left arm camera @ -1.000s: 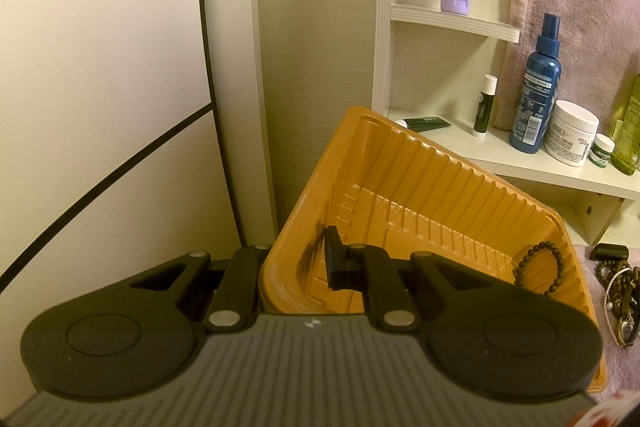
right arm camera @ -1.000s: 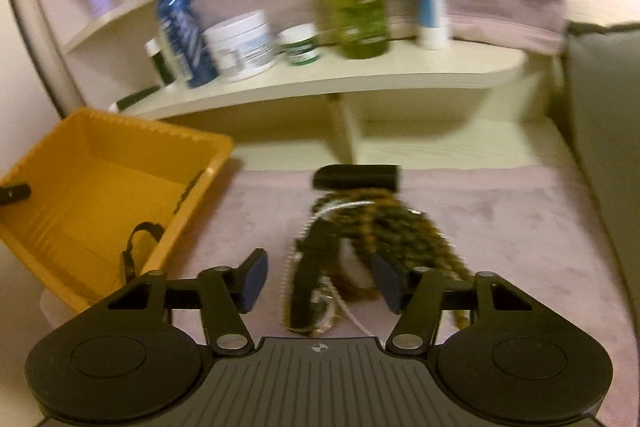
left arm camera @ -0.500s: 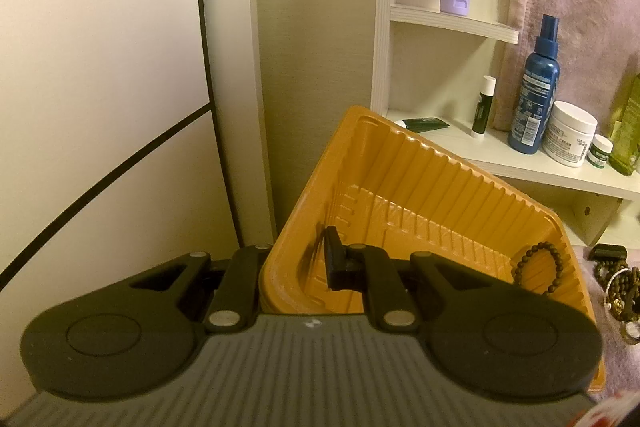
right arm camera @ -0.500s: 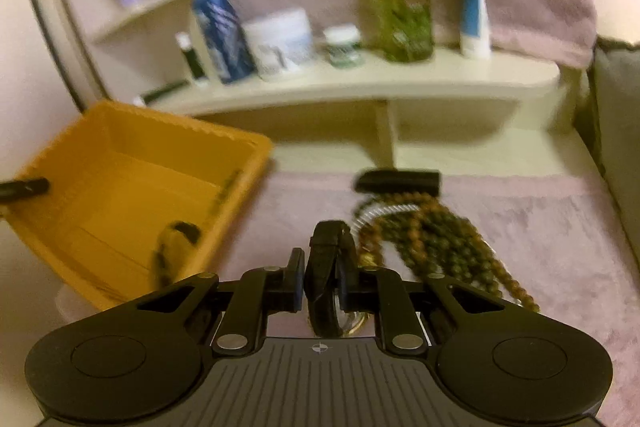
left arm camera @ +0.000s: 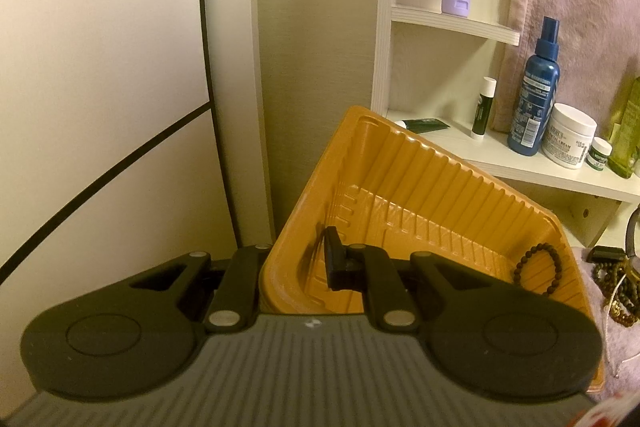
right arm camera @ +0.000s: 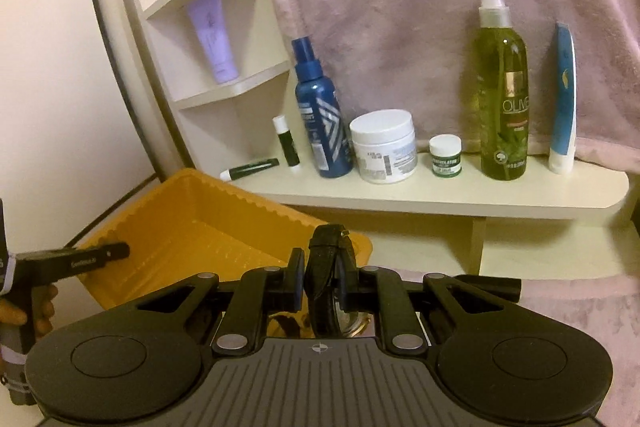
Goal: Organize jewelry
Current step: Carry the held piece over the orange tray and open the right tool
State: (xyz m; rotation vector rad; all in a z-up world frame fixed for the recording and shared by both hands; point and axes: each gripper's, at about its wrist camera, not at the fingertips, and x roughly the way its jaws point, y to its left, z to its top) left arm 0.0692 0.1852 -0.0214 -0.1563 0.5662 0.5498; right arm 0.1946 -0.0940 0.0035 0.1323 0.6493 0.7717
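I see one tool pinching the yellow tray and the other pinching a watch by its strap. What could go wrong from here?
Two things, as a guess. The right gripper holds the watch only by its black strap, so it might swing or slip before reaching the tray. The left gripper pinches just one wall of that tray, which sits tilted; if the grip slides, the tray could tip and the bead bracelet inside might roll out.
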